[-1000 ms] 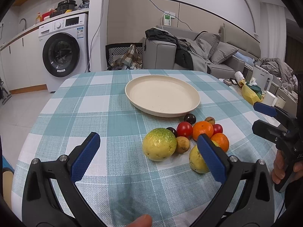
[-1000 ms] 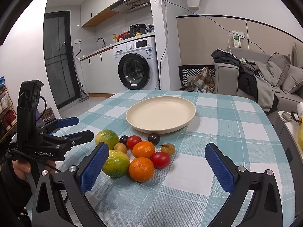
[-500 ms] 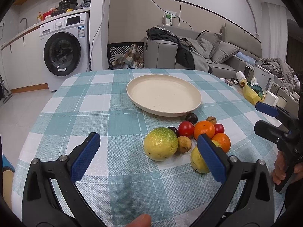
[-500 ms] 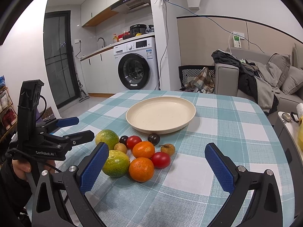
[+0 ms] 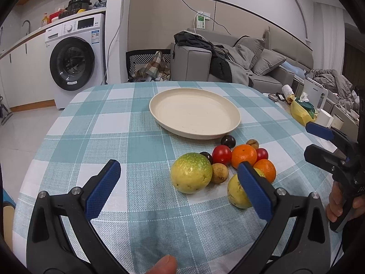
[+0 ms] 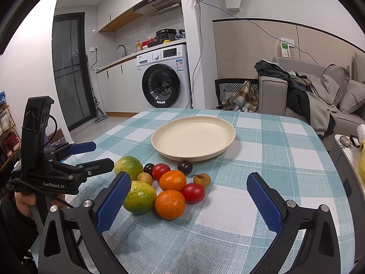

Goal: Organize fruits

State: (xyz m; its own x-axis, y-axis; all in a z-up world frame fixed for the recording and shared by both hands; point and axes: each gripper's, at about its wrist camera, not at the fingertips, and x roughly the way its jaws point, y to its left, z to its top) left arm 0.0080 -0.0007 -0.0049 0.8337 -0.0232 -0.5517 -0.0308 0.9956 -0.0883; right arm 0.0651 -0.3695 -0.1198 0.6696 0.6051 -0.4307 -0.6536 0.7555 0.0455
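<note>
Across the checked worktop (image 6: 273,159) lay everything the task needed, the cream plate (image 6: 194,137) bare at its centre, presumably as the fruits' destination. Both tongs hung above the near edge with blue pads wide apart and nothing between them: the left tongs (image 5: 178,187) faced the pile, and the right tongs (image 6: 189,194) did too, probably poised for a first pick. The fruits huddled just before the plate, none on it: two green-yellow fruits (image 5: 191,175), two oranges (image 6: 172,180), two tomatoes (image 6: 193,192), dark plums (image 6: 185,166) and brownish small fruits (image 6: 202,179). The left tongs' right pad hid part of the nearer green-yellow fruit; the small brown ones were too small to identify.
</note>
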